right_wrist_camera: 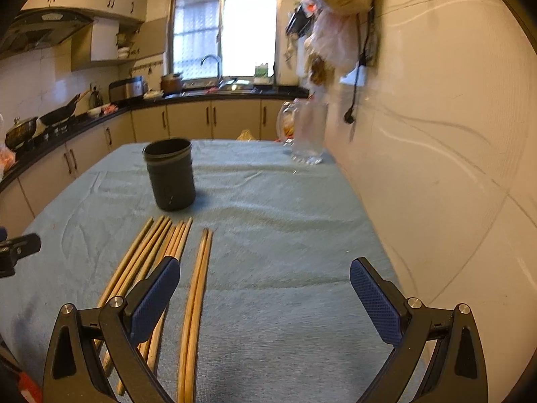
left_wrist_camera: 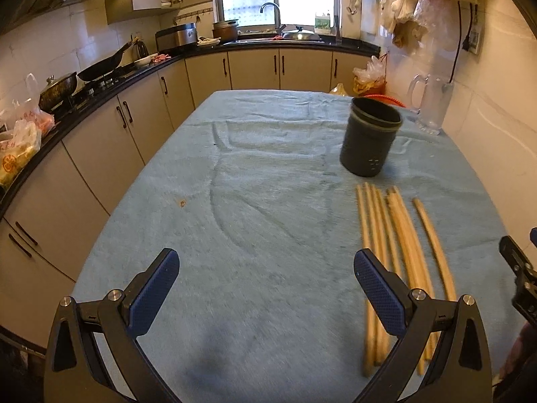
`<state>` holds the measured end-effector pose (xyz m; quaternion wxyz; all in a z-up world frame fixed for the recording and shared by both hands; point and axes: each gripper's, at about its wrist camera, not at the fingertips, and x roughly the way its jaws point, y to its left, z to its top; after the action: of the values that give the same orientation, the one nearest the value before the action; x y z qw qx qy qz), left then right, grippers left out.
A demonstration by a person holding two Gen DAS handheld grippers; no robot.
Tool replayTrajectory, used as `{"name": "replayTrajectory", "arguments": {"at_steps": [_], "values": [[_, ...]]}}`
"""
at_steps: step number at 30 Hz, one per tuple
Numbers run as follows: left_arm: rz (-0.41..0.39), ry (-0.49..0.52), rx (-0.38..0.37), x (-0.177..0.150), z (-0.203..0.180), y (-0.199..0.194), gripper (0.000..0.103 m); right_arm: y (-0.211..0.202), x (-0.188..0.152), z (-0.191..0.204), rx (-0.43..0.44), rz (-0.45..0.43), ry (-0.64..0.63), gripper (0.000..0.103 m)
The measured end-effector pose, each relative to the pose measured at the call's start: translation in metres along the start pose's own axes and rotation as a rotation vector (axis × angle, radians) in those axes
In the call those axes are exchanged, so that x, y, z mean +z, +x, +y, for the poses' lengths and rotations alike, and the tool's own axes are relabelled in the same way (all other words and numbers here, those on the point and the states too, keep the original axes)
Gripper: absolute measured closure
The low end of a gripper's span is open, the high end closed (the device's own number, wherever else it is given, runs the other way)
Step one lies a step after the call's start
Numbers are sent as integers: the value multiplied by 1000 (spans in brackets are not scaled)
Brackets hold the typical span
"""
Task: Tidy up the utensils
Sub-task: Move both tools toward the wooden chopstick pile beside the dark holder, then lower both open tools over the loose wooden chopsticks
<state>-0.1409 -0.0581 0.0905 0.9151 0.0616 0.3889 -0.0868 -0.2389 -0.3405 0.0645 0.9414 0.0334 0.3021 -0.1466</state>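
Observation:
Several wooden chopsticks (left_wrist_camera: pixel 396 231) lie side by side on the light blue cloth-covered table (left_wrist_camera: pixel 255 181), pointing toward a dark cylindrical holder (left_wrist_camera: pixel 369 137) that stands upright just beyond them. The chopsticks (right_wrist_camera: pixel 161 252) and the holder (right_wrist_camera: pixel 171 174) also show in the right wrist view, where a separate pair (right_wrist_camera: pixel 198 288) lies to the right of the bundle. My left gripper (left_wrist_camera: pixel 265 272) is open and empty above the table, left of the chopsticks. My right gripper (right_wrist_camera: pixel 265 278) is open and empty, with its left finger over the bundle.
A clear glass pitcher (right_wrist_camera: pixel 308 134) stands at the table's far right by the wall (right_wrist_camera: pixel 436 134). Kitchen counters with pans (left_wrist_camera: pixel 100 67) run along the left and back. Bags (right_wrist_camera: pixel 332 16) hang on the wall. The right gripper's edge (left_wrist_camera: pixel 520 268) shows at the right of the left wrist view.

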Motion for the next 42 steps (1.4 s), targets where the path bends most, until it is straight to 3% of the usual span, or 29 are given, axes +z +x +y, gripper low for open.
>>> {"name": "replayTrajectory", "arguments": {"at_steps": [3,6,8,10,13,16,19,21,30,35,37,39,42], "values": [[22,19,-12,5,0,17,0,18,3,-1,61,63,12,0],[58,41,-72,11,-5,37,1,38,6,-3,115,120,34,0],[94,50,-109,16,-10,52,8,49,6,-1,131,147,39,2],[136,57,-149,22,-18,68,25,65,7,2,158,192,37,15],[174,63,-183,32,-33,88,35,83,8,10,192,241,18,29],[180,98,-221,39,-51,101,38,94,7,16,208,263,0,36],[222,133,-242,40,-68,118,56,106,5,17,204,296,-1,46],[241,144,-251,39,-77,126,61,111,4,16,196,311,2,47],[216,150,-266,41,-81,129,65,115,7,20,210,301,-9,49],[214,144,-248,42,-76,128,66,119,7,27,176,304,-39,49],[216,147,-240,44,-77,130,67,123,10,26,176,317,-16,56],[234,162,-194,44,-79,136,68,126,10,23,183,328,-1,56],[226,185,-181,45,-84,139,68,124,10,21,163,328,-10,56]]}}
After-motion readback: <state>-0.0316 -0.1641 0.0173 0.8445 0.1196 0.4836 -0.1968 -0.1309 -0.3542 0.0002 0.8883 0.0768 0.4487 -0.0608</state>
